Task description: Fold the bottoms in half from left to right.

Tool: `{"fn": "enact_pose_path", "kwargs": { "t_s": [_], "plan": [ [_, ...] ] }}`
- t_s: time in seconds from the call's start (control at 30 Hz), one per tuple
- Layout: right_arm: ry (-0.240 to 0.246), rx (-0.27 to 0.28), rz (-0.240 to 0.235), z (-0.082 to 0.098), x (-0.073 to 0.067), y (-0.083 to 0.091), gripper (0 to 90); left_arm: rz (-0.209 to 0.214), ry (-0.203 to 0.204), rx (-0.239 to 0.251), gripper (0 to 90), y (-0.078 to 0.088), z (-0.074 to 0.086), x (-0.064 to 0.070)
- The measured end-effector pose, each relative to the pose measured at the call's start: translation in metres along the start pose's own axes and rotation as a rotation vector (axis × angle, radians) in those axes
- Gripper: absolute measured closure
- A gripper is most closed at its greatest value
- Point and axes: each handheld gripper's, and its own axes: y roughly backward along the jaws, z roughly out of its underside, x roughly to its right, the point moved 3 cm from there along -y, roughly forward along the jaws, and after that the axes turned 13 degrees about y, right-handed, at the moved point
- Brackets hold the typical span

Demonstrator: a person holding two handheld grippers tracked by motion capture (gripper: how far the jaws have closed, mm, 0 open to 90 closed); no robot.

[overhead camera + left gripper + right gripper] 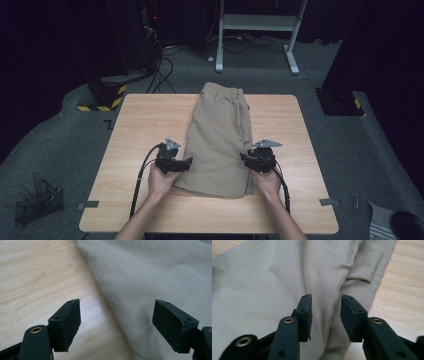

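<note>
Tan shorts (220,140) lie folded lengthwise down the middle of the wooden table (145,120), waistband at the far edge. My left gripper (187,162) is at the shorts' left edge near the hem. In the left gripper view it (116,322) stands wide open, one jaw over bare wood (37,272) and the other over the cloth (155,272). My right gripper (245,157) is at the shorts' right edge. In the right gripper view it (325,312) is narrowly open just above a fold of the fabric (274,277), with nothing pinched between the pads.
Grey tape marks (90,204) (327,202) sit near the table's front corners. On the floor are a wire basket (37,202) at the left, a striped black stand base (107,95), cables, and a white desk frame (257,22) behind the table.
</note>
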Motion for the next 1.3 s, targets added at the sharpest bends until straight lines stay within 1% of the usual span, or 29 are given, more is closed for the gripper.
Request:
{"fn": "enact_pose_path", "kwargs": {
  "t_s": [0.03, 0.1, 0.13, 0.17, 0.23, 0.3, 0.33, 0.37, 0.43, 0.47, 0.5, 0.57, 0.63, 0.7, 0.73, 0.8, 0.83, 0.87, 0.9, 0.93, 0.97, 1.0, 1.03, 1.07, 1.17, 1.2, 1.23, 1.27, 1.3],
  "plan": [
    [-0.007, -0.015, -0.004, -0.001, 0.000, -0.005, 65.6, -0.007, 0.000, -0.006, 23.5, -0.005, -0.001, -0.001],
    [0.003, -0.027, -0.008, 0.000, 0.001, -0.012, 80.0, -0.024, -0.007, -0.032, 23.7, -0.013, 0.001, -0.002],
    [0.009, -0.038, -0.007, 0.001, 0.001, -0.013, 86.6, -0.038, -0.018, -0.056, 23.9, -0.016, 0.004, -0.002],
    [0.011, -0.047, -0.004, 0.003, 0.002, -0.013, 88.9, -0.044, -0.022, -0.074, 24.0, -0.018, 0.007, -0.002],
    [0.002, -0.039, 0.012, 0.005, 0.007, -0.009, 89.7, -0.037, -0.007, -0.076, 24.0, -0.016, 0.009, -0.002],
    [0.000, -0.026, 0.027, 0.007, 0.011, -0.003, 89.7, -0.035, -0.024, -0.086, 24.2, -0.014, 0.011, 0.002],
    [0.000, -0.029, 0.033, 0.007, 0.012, -0.002, 89.7, -0.040, -0.038, -0.084, 24.4, -0.013, 0.012, 0.003],
    [-0.001, -0.030, 0.034, 0.008, 0.014, -0.002, 89.5, -0.039, -0.040, -0.084, 25.0, -0.011, 0.014, 0.005],
    [-0.002, -0.042, 0.026, 0.011, 0.013, -0.003, 89.4, -0.033, -0.023, -0.082, 25.8, -0.008, 0.018, 0.006],
    [0.009, -0.048, 0.025, 0.012, 0.011, -0.003, 89.3, -0.028, -0.020, -0.081, 25.9, -0.006, 0.021, 0.006],
    [0.023, -0.054, 0.023, 0.014, 0.008, -0.002, 89.4, -0.025, -0.025, -0.081, 25.9, -0.003, 0.025, 0.008],
    [0.034, -0.059, 0.010, 0.020, 0.002, 0.003, 89.3, -0.018, -0.039, -0.091, 26.5, 0.007, 0.034, 0.011],
    [0.056, -0.061, -0.004, 0.027, -0.007, 0.010, 89.3, -0.011, -0.045, -0.087, 26.8, 0.017, 0.046, 0.014],
    [0.077, -0.068, -0.022, 0.035, -0.020, 0.019, 89.2, 0.005, -0.048, -0.087, 27.0, 0.030, 0.060, 0.018],
    [0.102, -0.074, -0.030, 0.039, -0.027, 0.022, 89.1, 0.010, -0.057, -0.087, 27.0, 0.035, 0.066, 0.020],
    [0.134, -0.086, -0.046, 0.044, -0.038, 0.029, 87.7, 0.022, -0.062, -0.099, 26.4, 0.043, 0.074, 0.022],
    [0.151, -0.084, -0.051, 0.045, -0.041, 0.031, 83.8, 0.031, -0.059, -0.102, 25.0, 0.045, 0.074, 0.022],
    [0.154, -0.074, -0.045, 0.044, -0.042, 0.034, 79.7, 0.038, -0.056, -0.091, 23.8, 0.046, 0.072, 0.021],
    [0.151, -0.056, -0.045, 0.041, -0.041, 0.036, 77.6, 0.045, -0.049, -0.071, 23.8, 0.046, 0.067, 0.019],
    [0.132, -0.034, -0.047, 0.037, -0.038, 0.038, 75.1, 0.052, -0.041, -0.053, 23.7, 0.046, 0.060, 0.017],
    [0.112, -0.011, -0.043, 0.032, -0.034, 0.039, 72.3, 0.059, -0.022, -0.036, 23.4, 0.043, 0.052, 0.015],
    [0.096, 0.013, -0.031, 0.027, -0.030, 0.039, 70.6, 0.057, -0.014, -0.018, 22.4, 0.039, 0.043, 0.013],
    [0.084, 0.026, -0.022, 0.021, -0.026, 0.037, 69.1, 0.054, -0.002, -0.013, 22.2, 0.034, 0.035, 0.010],
    [0.071, 0.039, -0.016, 0.016, -0.021, 0.034, 67.6, 0.057, 0.021, -0.008, 22.1, 0.028, 0.028, 0.008],
    [0.021, 0.036, -0.001, 0.002, -0.008, 0.018, 64.1, 0.028, 0.030, -0.005, 22.9, 0.009, 0.013, 0.002],
    [0.021, 0.036, -0.001, 0.002, -0.008, 0.018, 64.1, 0.028, 0.030, -0.005, 23.0, 0.009, 0.013, 0.002],
    [0.008, 0.030, 0.000, -0.001, -0.004, 0.013, 63.9, 0.009, 0.021, -0.008, 23.0, 0.002, 0.009, 0.001],
    [-0.007, 0.019, -0.006, -0.005, 0.000, 0.005, 64.6, 0.001, 0.015, -0.015, 23.3, -0.001, 0.008, 0.001],
    [-0.011, 0.013, -0.009, -0.006, 0.000, 0.001, 67.1, -0.005, 0.013, -0.023, 23.3, -0.004, 0.008, 0.000]
  ]
}}
